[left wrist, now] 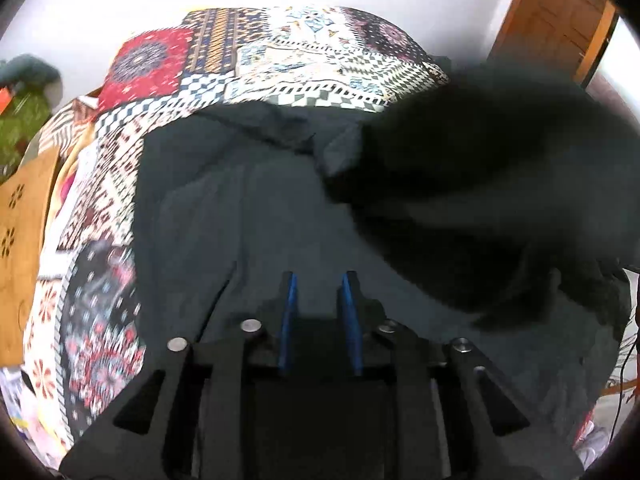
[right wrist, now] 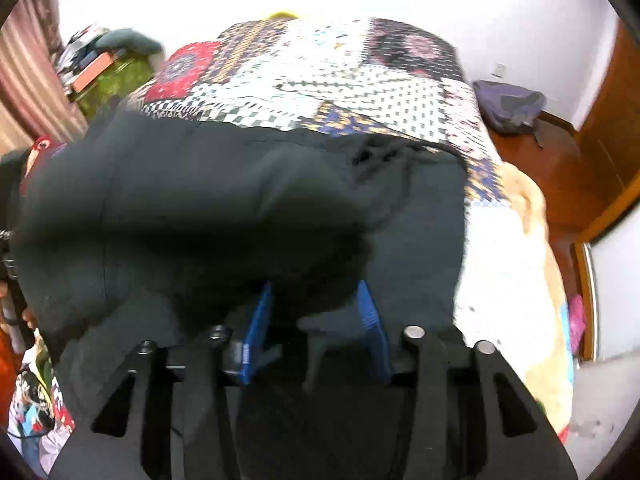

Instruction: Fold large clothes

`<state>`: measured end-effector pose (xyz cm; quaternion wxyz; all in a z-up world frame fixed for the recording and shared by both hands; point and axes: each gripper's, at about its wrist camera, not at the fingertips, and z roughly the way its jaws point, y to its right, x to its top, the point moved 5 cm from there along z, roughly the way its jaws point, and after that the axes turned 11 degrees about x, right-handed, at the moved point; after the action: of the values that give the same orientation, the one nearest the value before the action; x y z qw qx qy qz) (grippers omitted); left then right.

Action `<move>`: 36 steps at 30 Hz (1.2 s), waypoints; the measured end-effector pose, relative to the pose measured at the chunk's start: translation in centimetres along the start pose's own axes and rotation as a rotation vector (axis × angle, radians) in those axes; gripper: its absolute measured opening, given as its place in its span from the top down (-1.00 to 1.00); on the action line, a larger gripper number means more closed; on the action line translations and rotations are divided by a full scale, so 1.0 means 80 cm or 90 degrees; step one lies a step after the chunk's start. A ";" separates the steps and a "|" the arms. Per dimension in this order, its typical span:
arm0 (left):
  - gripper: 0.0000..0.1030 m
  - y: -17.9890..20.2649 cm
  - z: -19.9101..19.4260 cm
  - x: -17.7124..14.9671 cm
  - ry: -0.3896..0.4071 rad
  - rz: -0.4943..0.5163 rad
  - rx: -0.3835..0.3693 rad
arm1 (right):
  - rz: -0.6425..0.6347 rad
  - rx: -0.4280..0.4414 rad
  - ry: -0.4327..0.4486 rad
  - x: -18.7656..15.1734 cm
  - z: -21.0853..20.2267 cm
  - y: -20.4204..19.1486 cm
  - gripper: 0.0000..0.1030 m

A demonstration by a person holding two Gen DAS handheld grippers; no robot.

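A large dark garment (left wrist: 248, 208) lies spread over a bed with a patchwork bedspread (left wrist: 304, 60). My left gripper (left wrist: 319, 282) hovers over the garment's near part, its blue pads (left wrist: 289, 304) apart with only flat cloth showing below the gap. At the right of the left wrist view a raised fold of the garment (left wrist: 480, 184) is a blurred dark mass. In the right wrist view the garment (right wrist: 420, 220) covers the bed's near half. My right gripper (right wrist: 314, 294) stands open; a thick dark fold (right wrist: 224, 216) bulges just ahead of and between its blue pads (right wrist: 370, 312), which do not clamp it.
The bedspread (right wrist: 360, 76) stays bare at the far end. A wooden board (left wrist: 24, 216) and green bag (left wrist: 24, 120) stand left of the bed. A wooden door (left wrist: 560, 12), red-brown floor (right wrist: 540, 160) and a purple backpack (right wrist: 508, 104) lie to the right.
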<state>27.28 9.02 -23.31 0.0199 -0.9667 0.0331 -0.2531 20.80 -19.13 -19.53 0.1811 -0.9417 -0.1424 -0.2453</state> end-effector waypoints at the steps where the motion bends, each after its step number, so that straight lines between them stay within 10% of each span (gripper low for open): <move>1: 0.41 -0.006 -0.007 -0.005 0.006 -0.009 0.005 | 0.009 -0.008 0.005 -0.003 -0.006 0.005 0.18; 17: -0.22 0.040 -0.088 0.031 0.150 0.029 0.002 | 0.005 0.010 0.121 0.023 -0.053 -0.025 -0.11; 29: -0.28 0.081 0.008 -0.035 0.017 0.080 -0.012 | -0.013 -0.014 -0.019 -0.040 0.046 -0.015 -0.19; 36: -0.32 0.071 -0.016 -0.033 0.036 0.066 0.003 | -0.017 -0.029 -0.017 -0.038 0.016 -0.019 -0.19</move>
<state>24.05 3.55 -23.83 0.0340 -0.9561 0.0833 -0.2788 18.21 -17.77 -21.71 0.1541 -0.9468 -0.1519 -0.2381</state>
